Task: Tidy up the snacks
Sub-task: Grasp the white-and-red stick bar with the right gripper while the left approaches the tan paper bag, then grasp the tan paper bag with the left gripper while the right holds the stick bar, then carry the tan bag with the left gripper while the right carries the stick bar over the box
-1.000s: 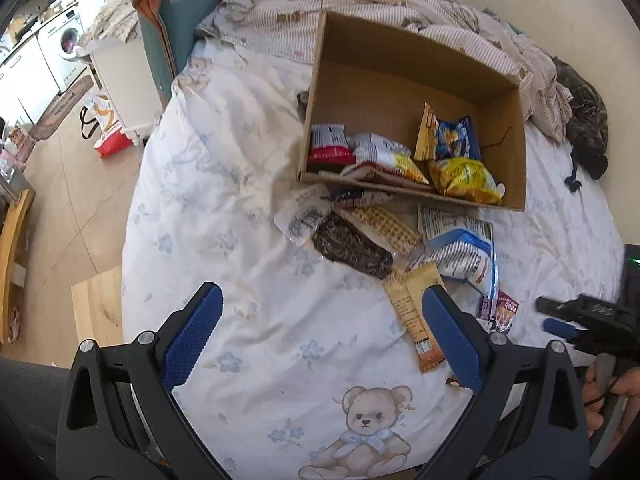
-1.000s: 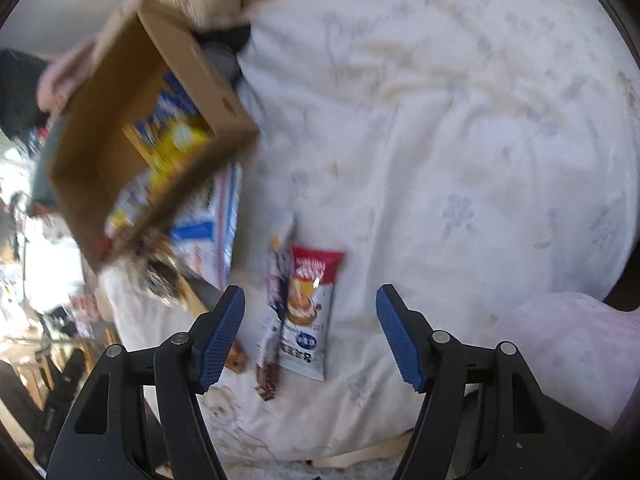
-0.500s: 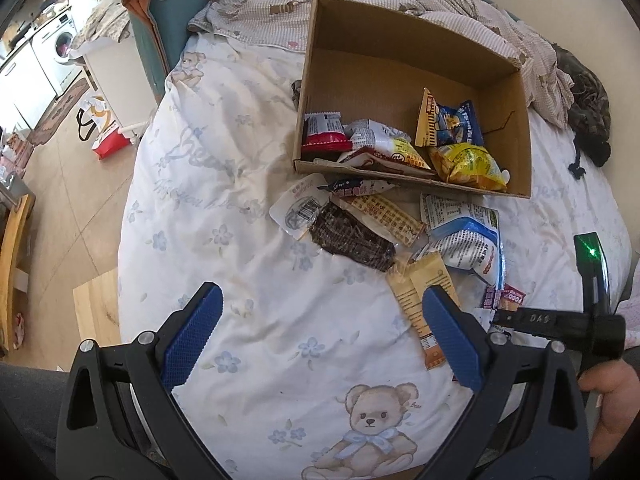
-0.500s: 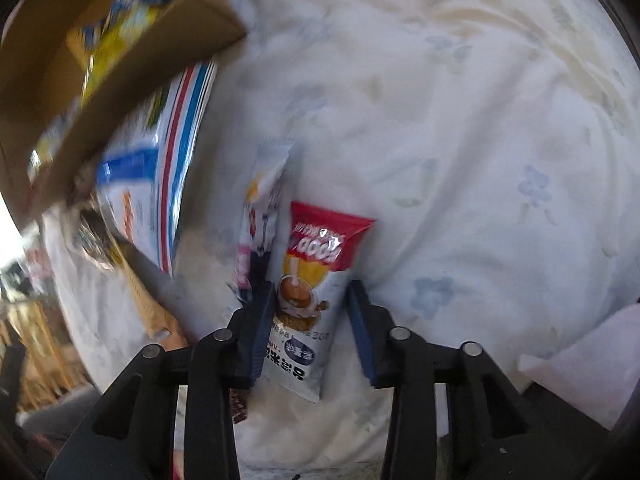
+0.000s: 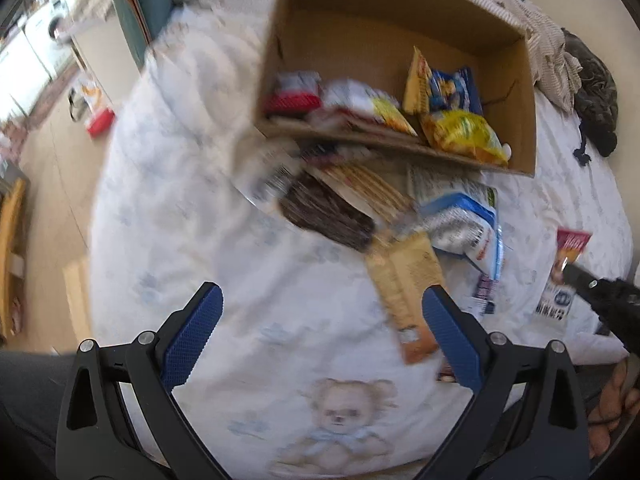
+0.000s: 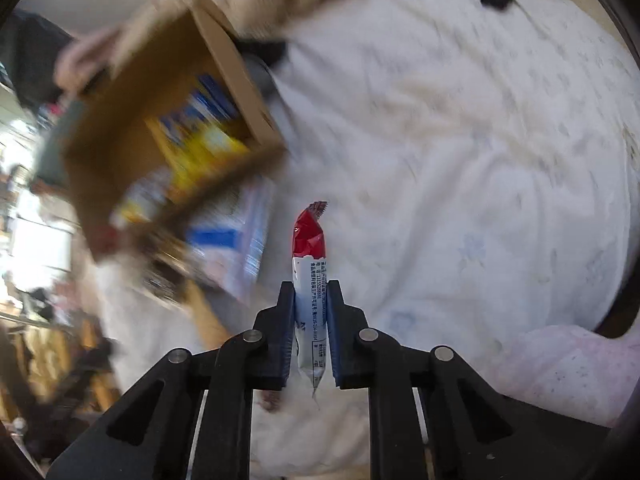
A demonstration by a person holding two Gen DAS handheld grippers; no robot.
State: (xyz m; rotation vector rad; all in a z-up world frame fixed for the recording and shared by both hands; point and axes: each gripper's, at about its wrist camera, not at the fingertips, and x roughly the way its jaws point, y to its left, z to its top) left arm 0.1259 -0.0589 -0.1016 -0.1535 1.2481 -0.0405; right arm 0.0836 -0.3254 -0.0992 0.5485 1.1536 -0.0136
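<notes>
Bed (image 5: 248, 320) carries box (image 5: 516, 80) at 12 o'clock, loose snacks below it. Left tool (image 5: 320, 328) wide, empty. Right tool (image 6: 310, 320) just closed, pinching red sachet (image 6: 309, 264) off the bed. Carry high over box rim; release inside.

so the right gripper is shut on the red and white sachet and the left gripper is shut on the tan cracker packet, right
Only the second part is wrong. The left wrist view shows the left gripper open and holding nothing; the tan cracker packet lies on the white bedsheet between its fingers. The right gripper is indeed shut on the red and white sachet, as the right wrist view shows.
</notes>
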